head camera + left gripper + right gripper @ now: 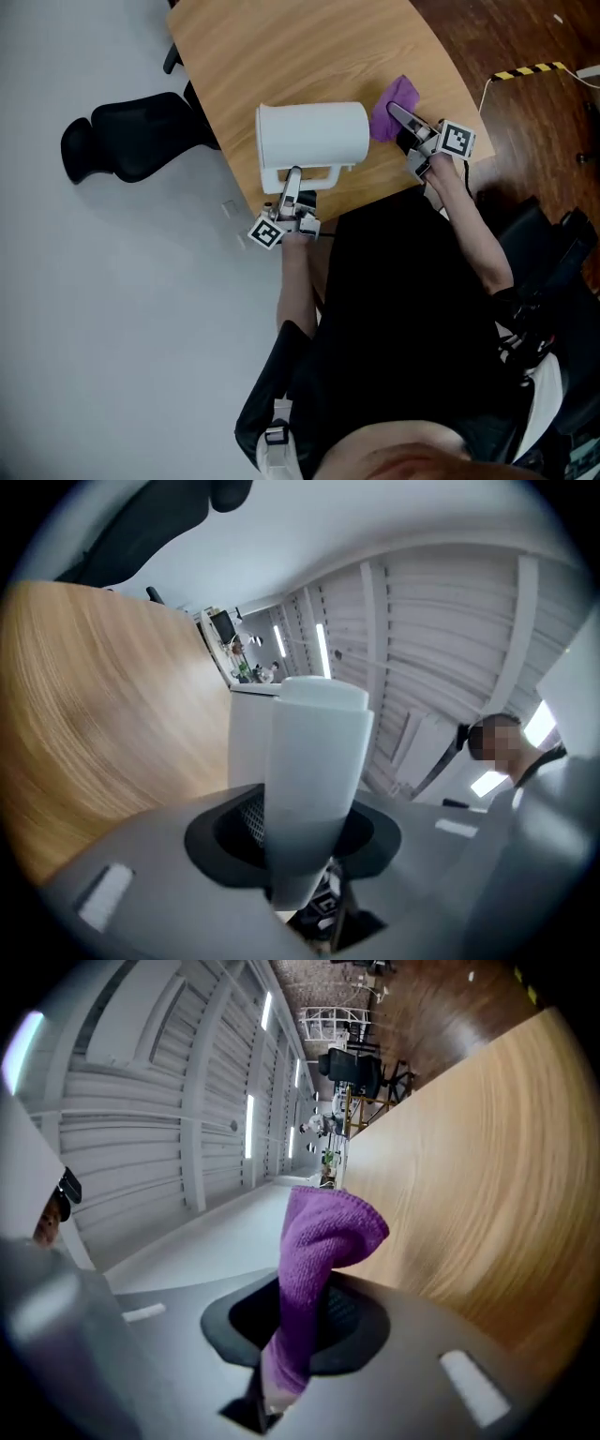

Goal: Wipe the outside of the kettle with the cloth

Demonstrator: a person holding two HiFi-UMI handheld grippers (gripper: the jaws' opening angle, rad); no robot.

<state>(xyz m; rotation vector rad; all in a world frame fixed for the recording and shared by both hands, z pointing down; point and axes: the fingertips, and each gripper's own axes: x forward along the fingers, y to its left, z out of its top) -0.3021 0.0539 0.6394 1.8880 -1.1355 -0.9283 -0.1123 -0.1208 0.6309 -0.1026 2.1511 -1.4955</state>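
Note:
The white kettle (312, 136) is tipped sideways over the wooden table (281, 56), its handle (323, 173) toward the near edge. My left gripper (293, 180) is shut on that handle. In the left gripper view the white handle (314, 771) stands up between the jaws of the left gripper (300, 841). The purple cloth (394, 101) sits just right of the kettle, close to its end. My right gripper (401, 119) is shut on the cloth. In the right gripper view the cloth (319, 1241) rises from the right gripper (295, 1330) and folds over at its top.
A black chair (131, 136) stands on the pale floor left of the table. Dark wood floor with a yellow-black tape strip (530, 70) lies to the right. The person's dark clothing fills the lower middle of the head view.

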